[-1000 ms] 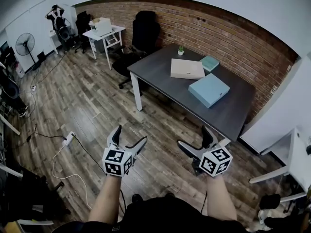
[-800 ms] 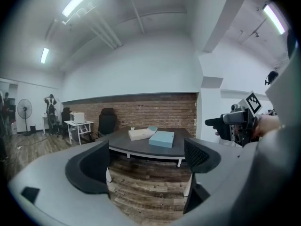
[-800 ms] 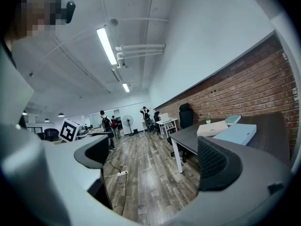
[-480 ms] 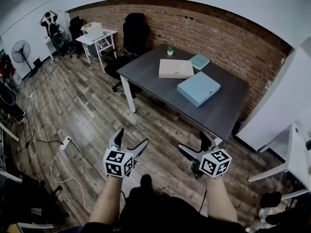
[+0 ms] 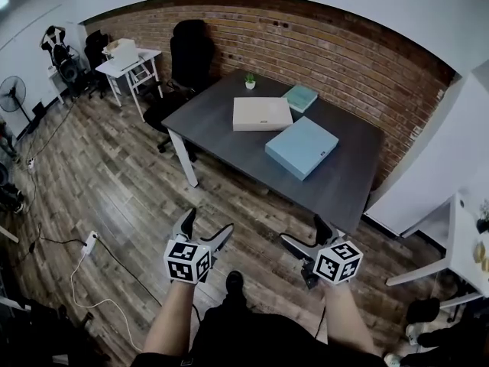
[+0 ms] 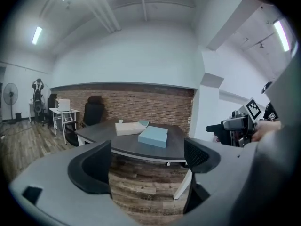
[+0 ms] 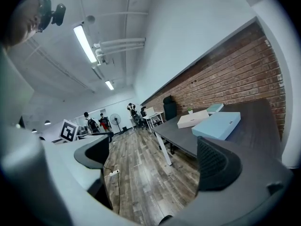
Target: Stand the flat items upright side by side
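Three flat boxes lie on a dark grey table (image 5: pixel 346 182) by the brick wall: a large light blue box (image 5: pixel 302 147), a beige box (image 5: pixel 262 114) and a small teal box (image 5: pixel 300 96). The same blue box (image 6: pixel 153 136) and beige box (image 6: pixel 128 128) show in the left gripper view, and the blue box (image 7: pixel 217 125) in the right gripper view. My left gripper (image 5: pixel 202 228) and right gripper (image 5: pixel 303 235) hang over the wooden floor, well short of the table. Both stand open with nothing between the jaws.
A small potted plant (image 5: pixel 250 80) stands at the table's far edge. A black office chair (image 5: pixel 183 56) sits behind the table's left end. A white side table (image 5: pixel 127 61) stands at the back left. A power strip and cable (image 5: pixel 89 242) lie on the floor.
The view has moved forward and to the right, so the table sits nearer and more central. Both grippers keep the same open pose.
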